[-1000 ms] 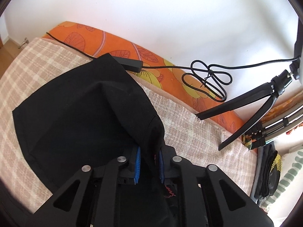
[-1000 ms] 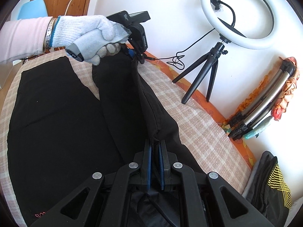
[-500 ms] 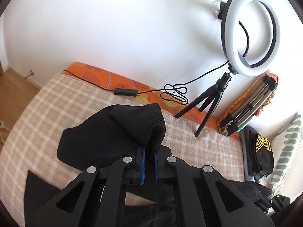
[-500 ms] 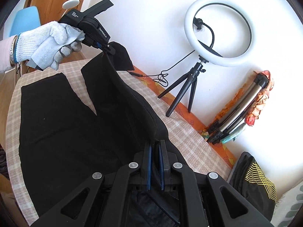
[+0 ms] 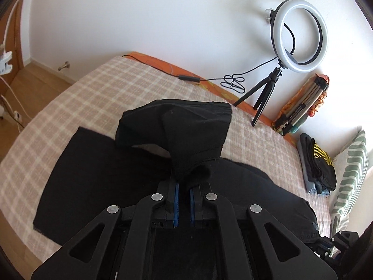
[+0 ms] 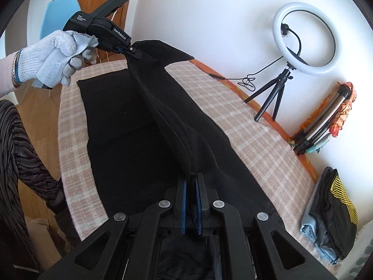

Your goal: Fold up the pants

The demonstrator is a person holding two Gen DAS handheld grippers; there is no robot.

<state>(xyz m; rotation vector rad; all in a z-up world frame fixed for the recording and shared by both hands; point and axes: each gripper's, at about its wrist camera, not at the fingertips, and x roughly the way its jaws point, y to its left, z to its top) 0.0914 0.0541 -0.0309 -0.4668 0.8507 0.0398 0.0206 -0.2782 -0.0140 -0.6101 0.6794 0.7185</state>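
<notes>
Black pants [image 6: 130, 140] lie on a beige checked bed cover [image 6: 261, 135]. My left gripper [image 5: 183, 187] is shut on the hem end of one leg [image 5: 193, 130] and holds it lifted, folded back over the other leg [image 5: 93, 170]. In the right wrist view the left gripper [image 6: 134, 53] is held high at the far left by a gloved hand. My right gripper [image 6: 191, 182] is shut on the pants near the waist end; the raised leg's edge [image 6: 167, 116] runs taut between both grippers.
A ring light on a small tripod [image 6: 303, 39] stands by the wall, its cable [image 5: 233, 82] on the orange sheet edge. Folded tripods [image 6: 321, 121] lean at the wall. Folded clothes [image 6: 333, 214] and a striped pillow [image 5: 349, 175] lie at the right. The bed's left edge drops to wooden floor [image 6: 42, 107].
My left gripper has risen and pulled back with the leg end, lifting that leg off the bed and over the other. My right gripper keeps its hold and has risen a little.
</notes>
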